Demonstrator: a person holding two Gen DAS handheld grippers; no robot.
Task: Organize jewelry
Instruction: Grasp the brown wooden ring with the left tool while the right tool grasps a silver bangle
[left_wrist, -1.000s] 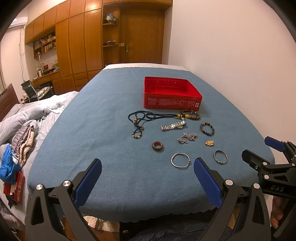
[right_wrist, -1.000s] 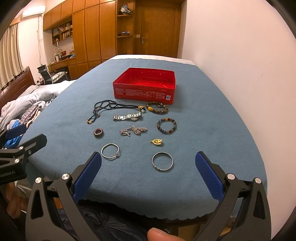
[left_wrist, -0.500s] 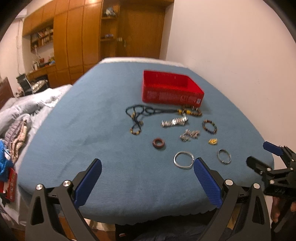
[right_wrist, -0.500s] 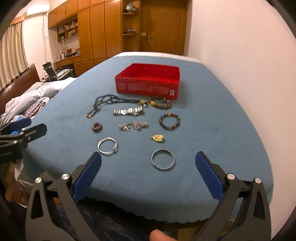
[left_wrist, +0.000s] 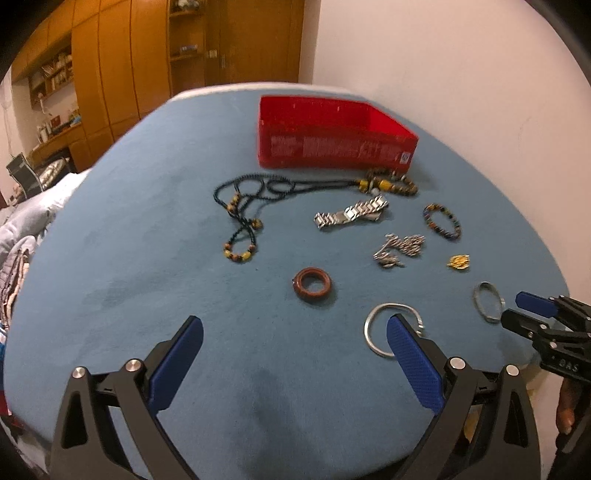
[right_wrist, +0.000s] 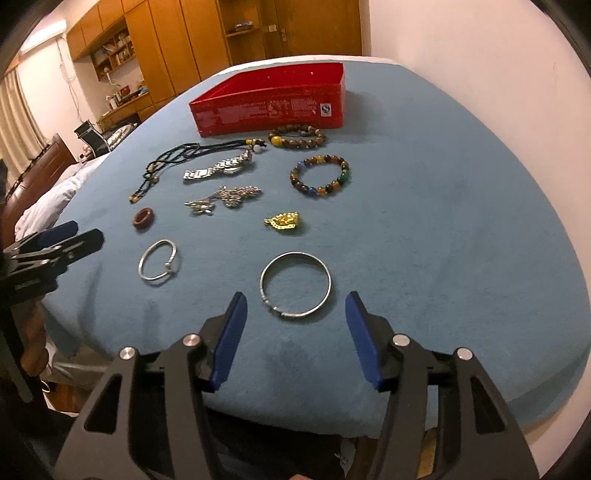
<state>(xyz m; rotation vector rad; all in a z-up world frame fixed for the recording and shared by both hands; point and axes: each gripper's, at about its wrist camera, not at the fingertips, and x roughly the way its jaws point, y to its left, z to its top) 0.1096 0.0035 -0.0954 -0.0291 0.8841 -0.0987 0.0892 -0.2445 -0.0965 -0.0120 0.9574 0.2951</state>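
Note:
Jewelry lies on a blue cloth before a red box (left_wrist: 332, 146) (right_wrist: 273, 105). My left gripper (left_wrist: 293, 345) is open and empty above the cloth; its right finger overlaps a silver cuff bangle (left_wrist: 380, 325) (right_wrist: 158, 260). A brown ring (left_wrist: 312, 285) lies just ahead. My right gripper (right_wrist: 295, 317) is open and empty, with a closed silver bangle (right_wrist: 295, 284) (left_wrist: 487, 306) just ahead between its fingertips. Farther off lie a gold pendant (right_wrist: 283, 221), a colourful bead bracelet (right_wrist: 320, 176), a silver brooch (right_wrist: 223, 197), a watch band (right_wrist: 218, 169), a black bead necklace (left_wrist: 251, 206) and a brown bead bracelet (right_wrist: 297, 136).
The cloth-covered table (right_wrist: 443, 221) ends just below both grippers. A white wall (left_wrist: 461, 74) stands to the right. Wooden cabinets (left_wrist: 122, 66) and a bed with clothes (left_wrist: 22, 236) are to the left.
Both grippers have moved forward and down toward the cloth. The right gripper's fingers now flank the closed silver bangle; the left has come up to the cuff bangle.

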